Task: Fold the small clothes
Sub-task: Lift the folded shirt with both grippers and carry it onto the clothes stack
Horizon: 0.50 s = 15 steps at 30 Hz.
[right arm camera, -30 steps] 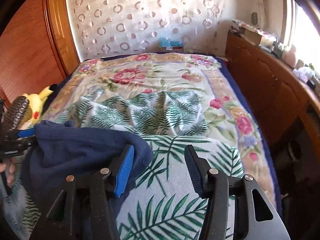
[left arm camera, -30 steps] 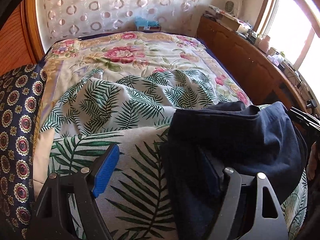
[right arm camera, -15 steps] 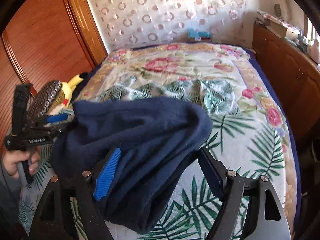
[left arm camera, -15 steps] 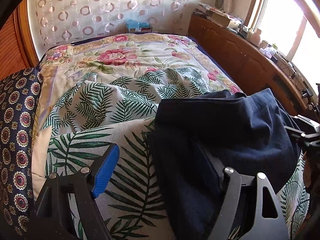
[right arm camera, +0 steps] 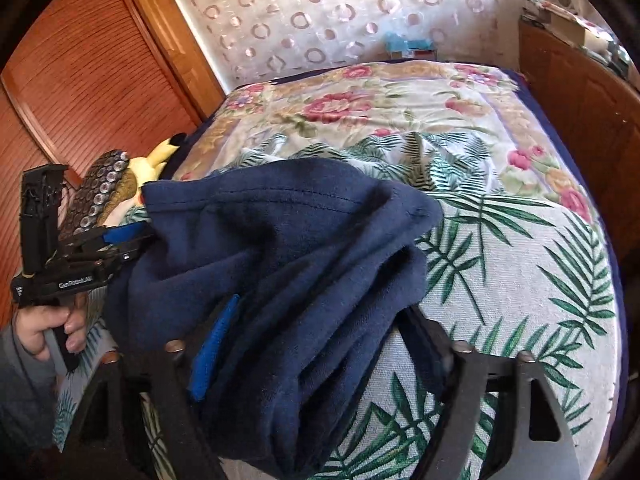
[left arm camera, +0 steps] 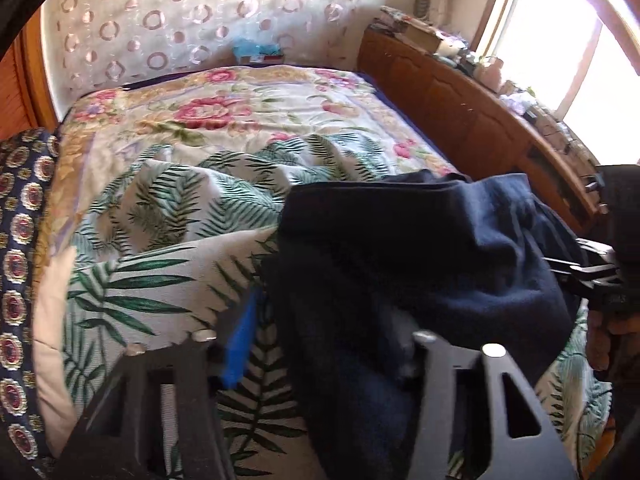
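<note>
A dark navy garment (left arm camera: 420, 264) hangs bunched between both grippers above the bed. In the left wrist view my left gripper (left arm camera: 324, 344) has narrowed its jaws on one end of the cloth; the blue pad of one finger (left arm camera: 240, 344) shows, the other finger is under the fabric. In the right wrist view the garment (right arm camera: 288, 264) drapes over my right gripper (right arm camera: 316, 344), whose jaws close on its folds. The left gripper also shows in the right wrist view (right arm camera: 120, 244), gripping the garment's far end.
The bed carries a palm-leaf sheet (right arm camera: 520, 280) over a floral quilt (left arm camera: 224, 112). A patterned navy pillow (left arm camera: 20, 240) lies at the left. A yellow plush toy (right arm camera: 156, 160) sits by the wooden wardrobe (right arm camera: 92, 80). A wooden ledge (left arm camera: 480, 120) with clutter runs along the right under the window.
Both grippers have narrowed from wide open onto the navy garment. The right gripper moved left into the cloth, and the garment now hangs bunched between the two.
</note>
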Each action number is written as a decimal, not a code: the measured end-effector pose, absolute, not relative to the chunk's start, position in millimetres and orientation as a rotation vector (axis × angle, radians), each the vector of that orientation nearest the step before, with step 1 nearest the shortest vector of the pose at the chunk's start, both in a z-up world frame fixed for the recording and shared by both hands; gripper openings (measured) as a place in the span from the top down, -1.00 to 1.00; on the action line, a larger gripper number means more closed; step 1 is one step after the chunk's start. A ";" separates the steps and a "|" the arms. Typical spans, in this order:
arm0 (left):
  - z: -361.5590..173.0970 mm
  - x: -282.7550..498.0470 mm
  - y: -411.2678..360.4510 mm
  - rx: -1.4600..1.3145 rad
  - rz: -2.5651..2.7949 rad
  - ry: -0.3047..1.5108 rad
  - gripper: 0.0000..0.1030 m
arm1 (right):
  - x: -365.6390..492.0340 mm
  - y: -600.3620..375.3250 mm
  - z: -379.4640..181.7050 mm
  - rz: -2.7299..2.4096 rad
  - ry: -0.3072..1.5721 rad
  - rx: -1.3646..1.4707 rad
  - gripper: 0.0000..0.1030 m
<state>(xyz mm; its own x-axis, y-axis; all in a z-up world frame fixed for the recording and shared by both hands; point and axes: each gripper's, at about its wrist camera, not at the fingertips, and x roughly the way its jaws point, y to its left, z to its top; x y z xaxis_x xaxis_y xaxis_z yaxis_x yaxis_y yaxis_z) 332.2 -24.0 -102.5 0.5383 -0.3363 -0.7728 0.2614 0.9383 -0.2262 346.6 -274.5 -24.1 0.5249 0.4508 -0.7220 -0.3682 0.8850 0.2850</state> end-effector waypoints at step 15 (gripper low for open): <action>-11.4 262.5 8.1 -0.199 -0.399 0.700 0.75 | 312.3 -259.2 50.4 0.619 0.630 -0.085 0.58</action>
